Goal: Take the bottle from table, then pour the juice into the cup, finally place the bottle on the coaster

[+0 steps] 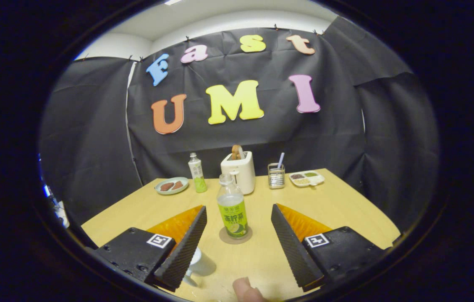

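Bottle [231, 207] of juice, green-labelled and nearly empty, stood upright on the round coaster [235, 235] just ahead of the fingers [183, 247], centred between their tips and touching neither. The gripper [239, 218] was spread wide and held nothing. A white cup [194, 256] sat on the table [346, 205] partly hidden under the left finger, and a fingertip [246, 289] showed nearest between the two fingers.

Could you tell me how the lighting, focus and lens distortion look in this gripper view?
Gripper view: lighting is even and soft; the bottle on its coaster stays sharp, casting little shadow; fisheye distortion bows the table edges; the open gripper looms large; the cup by one finger throws a faint shadow.
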`<state>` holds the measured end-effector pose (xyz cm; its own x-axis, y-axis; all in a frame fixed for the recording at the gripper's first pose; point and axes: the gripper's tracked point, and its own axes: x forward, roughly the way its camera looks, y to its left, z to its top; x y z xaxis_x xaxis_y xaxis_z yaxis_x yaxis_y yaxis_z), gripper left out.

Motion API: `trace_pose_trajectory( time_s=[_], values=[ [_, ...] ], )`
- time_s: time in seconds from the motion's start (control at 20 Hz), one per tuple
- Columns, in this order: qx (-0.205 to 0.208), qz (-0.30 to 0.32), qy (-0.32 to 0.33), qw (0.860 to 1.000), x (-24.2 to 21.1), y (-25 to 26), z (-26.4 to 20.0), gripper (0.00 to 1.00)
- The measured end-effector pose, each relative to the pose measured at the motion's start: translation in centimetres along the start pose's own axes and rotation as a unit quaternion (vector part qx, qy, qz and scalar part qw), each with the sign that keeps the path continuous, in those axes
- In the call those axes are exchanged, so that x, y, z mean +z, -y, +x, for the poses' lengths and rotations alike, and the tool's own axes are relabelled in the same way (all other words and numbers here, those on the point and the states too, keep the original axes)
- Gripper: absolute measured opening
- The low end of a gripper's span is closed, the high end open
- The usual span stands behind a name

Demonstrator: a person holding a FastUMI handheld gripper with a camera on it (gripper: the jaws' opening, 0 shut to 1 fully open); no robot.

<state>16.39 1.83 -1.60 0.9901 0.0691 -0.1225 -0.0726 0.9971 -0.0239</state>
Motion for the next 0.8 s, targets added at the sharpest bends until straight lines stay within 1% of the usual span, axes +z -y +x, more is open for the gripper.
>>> trace_pose_trajectory(
  time_s=[0.25,0.45,0.7,0.8],
  values=[
    [-0.007,-0.027,0.011,1.000,-0.3,2.1,-6.4,0.99],
    [-0.013,-0.043,0.020,0.999,-0.4,2.7,-10.3,1.00],
    [-0.021,-0.020,0.038,0.999,-1.1,3.3,-13.9,1.00],
    [-0.013,-0.014,0.036,0.999,-1.7,2.9,-14.8,0.99]
  ],
)
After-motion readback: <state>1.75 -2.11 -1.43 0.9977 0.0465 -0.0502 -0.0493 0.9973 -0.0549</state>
